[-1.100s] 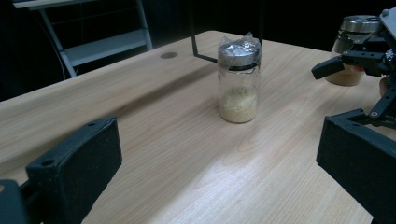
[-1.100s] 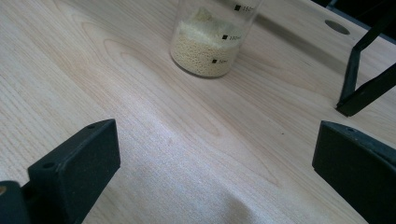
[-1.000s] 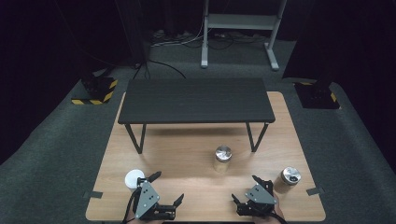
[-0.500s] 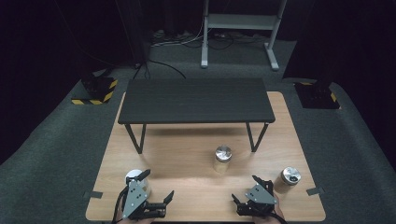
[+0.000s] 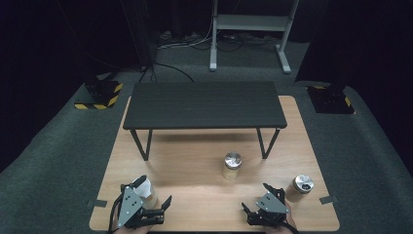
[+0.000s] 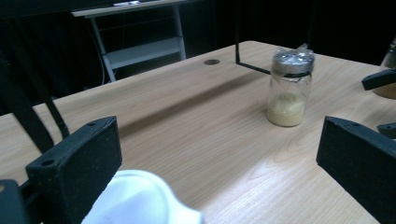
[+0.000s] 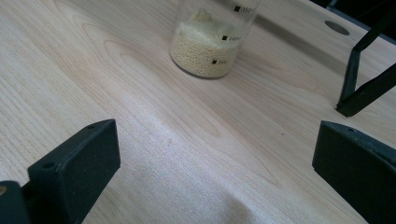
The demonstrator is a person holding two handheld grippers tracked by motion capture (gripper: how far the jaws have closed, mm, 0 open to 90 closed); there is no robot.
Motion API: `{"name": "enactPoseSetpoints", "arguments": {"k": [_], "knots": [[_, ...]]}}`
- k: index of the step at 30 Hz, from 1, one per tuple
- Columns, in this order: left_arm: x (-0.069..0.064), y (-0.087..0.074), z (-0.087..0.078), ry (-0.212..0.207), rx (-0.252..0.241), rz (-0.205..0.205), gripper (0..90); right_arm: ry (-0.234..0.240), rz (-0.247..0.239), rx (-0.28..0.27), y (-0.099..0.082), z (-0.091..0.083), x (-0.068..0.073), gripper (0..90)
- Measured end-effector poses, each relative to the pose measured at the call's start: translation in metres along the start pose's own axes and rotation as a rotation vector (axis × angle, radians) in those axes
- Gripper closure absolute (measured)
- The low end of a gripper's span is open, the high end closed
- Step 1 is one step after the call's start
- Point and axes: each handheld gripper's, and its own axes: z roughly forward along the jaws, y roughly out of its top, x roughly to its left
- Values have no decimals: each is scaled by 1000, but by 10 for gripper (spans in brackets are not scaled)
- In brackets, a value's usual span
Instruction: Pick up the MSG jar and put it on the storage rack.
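Since a second ago, the left gripper [image 5: 152,201] has shifted toward the left front corner of the pale wooden surface [image 5: 195,161] and now sits against the white-capped jar [image 5: 144,191], whereas it stood just beside that jar before; half a second ago it was already close to this spot. Its jaws are spread wide with nothing clamped, and in the left gripper view the jar's white cap [image 6: 140,198] lies low beside one jaw, cut off by the bottom edge, so its contents cannot be made out there.

Behind, the low black bench-like shelf [image 5: 204,105] stands across the rear of the surface, unmoved. In front of it, near the middle, the clear glass jar with a silver lid and pale grain inside [image 5: 232,166] keeps its place, well apart from both grippers. The right gripper view cuts off its top and shows printed black graduation marks on the glass [image 7: 224,37]; the figures are partly legible, one reading roughly 200, the rest too blurred to trust.

The right gripper [image 5: 255,200] has barely changed position at the front right, jaws wide apart and empty. Just beside it to the right stands a small dark-lidded jar [image 5: 302,184], whose contents are hard to tell from the high view.
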Motion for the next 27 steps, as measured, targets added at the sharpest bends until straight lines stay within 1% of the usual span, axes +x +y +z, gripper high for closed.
{"name": "enactPoseSetpoints", "arguments": {"k": [9,20,27], "knots": [[11,-2,-10,45,-19,-7,3,1,-1,-2,0,0,0,0],[19,-8,-13,69,-8,-22,3,3,5,-3,0,0,-1,0],[21,-8,-15,81,-10,-27,4,4,6,-4,0,0,-1,0]]}}
